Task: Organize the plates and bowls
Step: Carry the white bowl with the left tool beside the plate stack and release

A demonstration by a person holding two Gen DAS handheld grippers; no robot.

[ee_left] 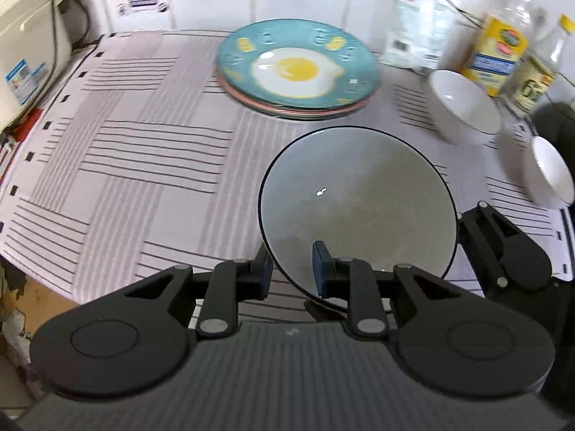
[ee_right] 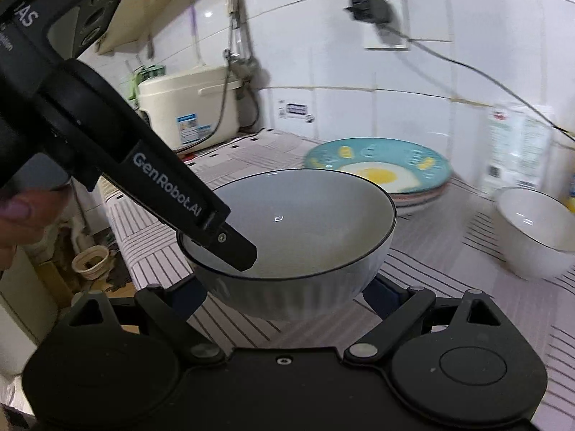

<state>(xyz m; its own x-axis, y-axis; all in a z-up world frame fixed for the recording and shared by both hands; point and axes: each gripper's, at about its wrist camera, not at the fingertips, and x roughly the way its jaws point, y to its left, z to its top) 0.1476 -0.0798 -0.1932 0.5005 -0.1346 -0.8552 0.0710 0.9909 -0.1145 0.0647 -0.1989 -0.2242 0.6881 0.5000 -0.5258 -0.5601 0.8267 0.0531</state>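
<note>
A large pale grey bowl (ee_left: 359,208) with a thin dark rim is held over the striped cloth (ee_left: 143,143). My left gripper (ee_left: 293,269) is shut on its near rim, one finger inside and one outside. In the right wrist view the same bowl (ee_right: 305,215) sits between the fingers of my right gripper (ee_right: 287,298), whose pads press its ribbed sides. The left gripper's finger (ee_right: 233,248) reaches over the rim there. A teal fried-egg plate (ee_left: 298,68) tops a stack with a pink plate beneath, behind the bowl.
Two small white bowls (ee_left: 463,107) (ee_left: 550,172) stand at the right, in front of oil bottles (ee_left: 499,46) and a carton (ee_left: 413,36) by the tiled wall. A cream rice cooker (ee_right: 190,107) stands at the back left. The table edge drops off at the left.
</note>
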